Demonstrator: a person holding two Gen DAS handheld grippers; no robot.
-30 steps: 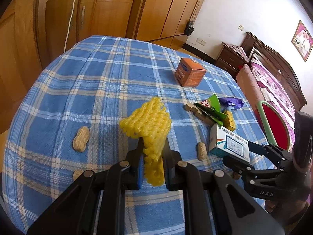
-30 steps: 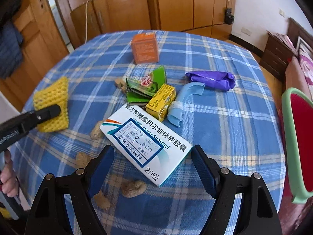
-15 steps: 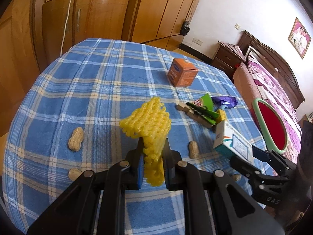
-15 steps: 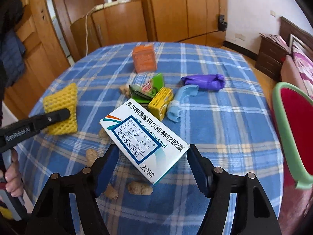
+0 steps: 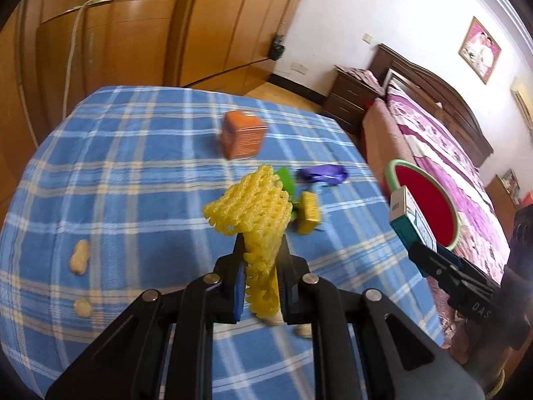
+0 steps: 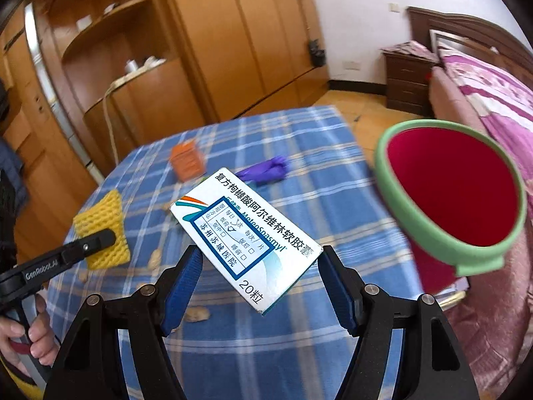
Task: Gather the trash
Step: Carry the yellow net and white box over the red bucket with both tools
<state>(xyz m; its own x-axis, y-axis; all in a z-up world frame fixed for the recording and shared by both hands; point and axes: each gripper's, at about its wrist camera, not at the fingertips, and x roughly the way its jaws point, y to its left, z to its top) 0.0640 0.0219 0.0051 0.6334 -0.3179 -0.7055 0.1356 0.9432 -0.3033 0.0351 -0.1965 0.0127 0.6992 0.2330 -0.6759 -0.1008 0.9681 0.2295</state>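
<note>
Left gripper (image 5: 260, 260) clamped on yellow foam net (image 5: 251, 206), frame centre. Right gripper (image 6: 260, 266) pinching white medicine box (image 6: 245, 238), lifted over table (image 6: 326, 173); red bin (image 6: 453, 193) right of frame.

Setting: home bedroom. Bed (image 5: 443, 140) with dark wooden headboard and pink floral cover at 2 o'clock; nightstand (image 5: 349, 96) beside it; framed portrait (image 5: 479, 50) on white wall; wooden wardrobes (image 5: 213, 23) at 12 o'clock; bench (image 5: 133, 173) under blue checked cloth.
</note>
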